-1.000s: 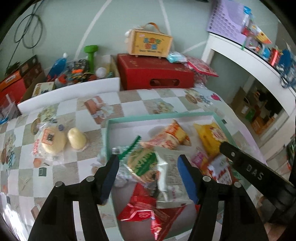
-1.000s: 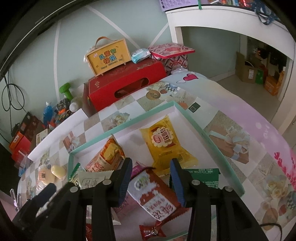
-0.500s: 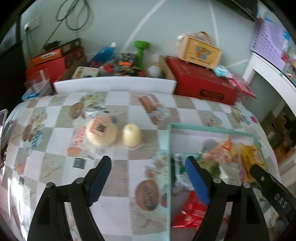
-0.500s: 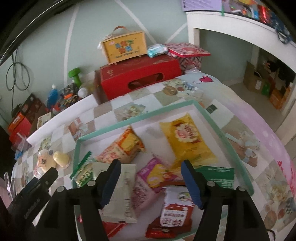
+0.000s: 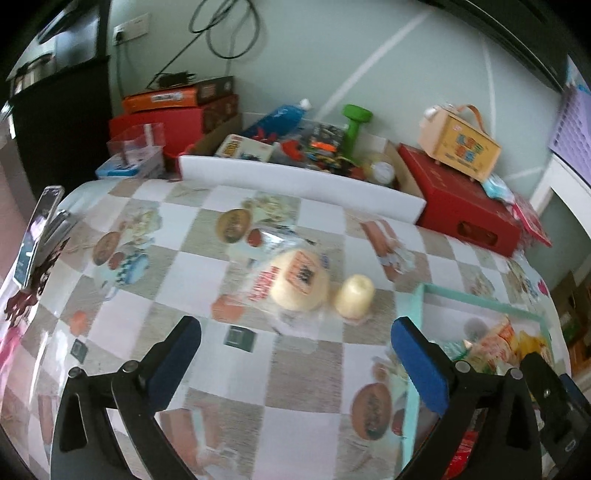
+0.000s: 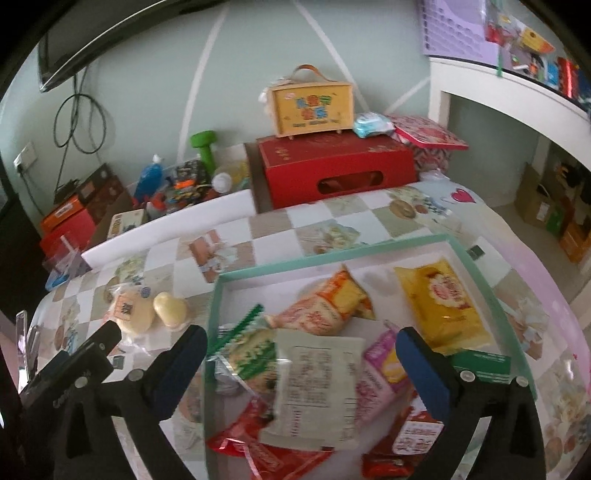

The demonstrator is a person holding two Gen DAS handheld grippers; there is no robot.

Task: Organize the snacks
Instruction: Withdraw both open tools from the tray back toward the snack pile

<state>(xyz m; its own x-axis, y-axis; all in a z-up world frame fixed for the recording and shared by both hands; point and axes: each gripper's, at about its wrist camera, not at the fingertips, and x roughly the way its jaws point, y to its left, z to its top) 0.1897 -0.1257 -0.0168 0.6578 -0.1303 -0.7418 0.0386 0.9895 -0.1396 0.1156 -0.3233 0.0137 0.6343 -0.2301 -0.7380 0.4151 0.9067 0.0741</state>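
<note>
Both jaws wider, packets released

Glossy plastic snack wrappers (image 6: 317, 384); smooth card tray (image 6: 332, 254), matt; tablecloth (image 5: 177, 266) slick, printed; red box (image 6: 332, 166) matt cardboard.

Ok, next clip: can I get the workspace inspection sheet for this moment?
Surface: checkered tablecloth.
Job's things: teal tray holding mixed snack packets; wrapped bun and small cake outside it on the cloth.
Clutter: red box, yellow case, green dumbbell, phone at cloth's edge.
Grippers: left gripper and right gripper open, fingers just spread, holding nothing.
Cables: black cable looped on wall.
Surroundings: white shelf, cardboard boxes on floor.
</note>
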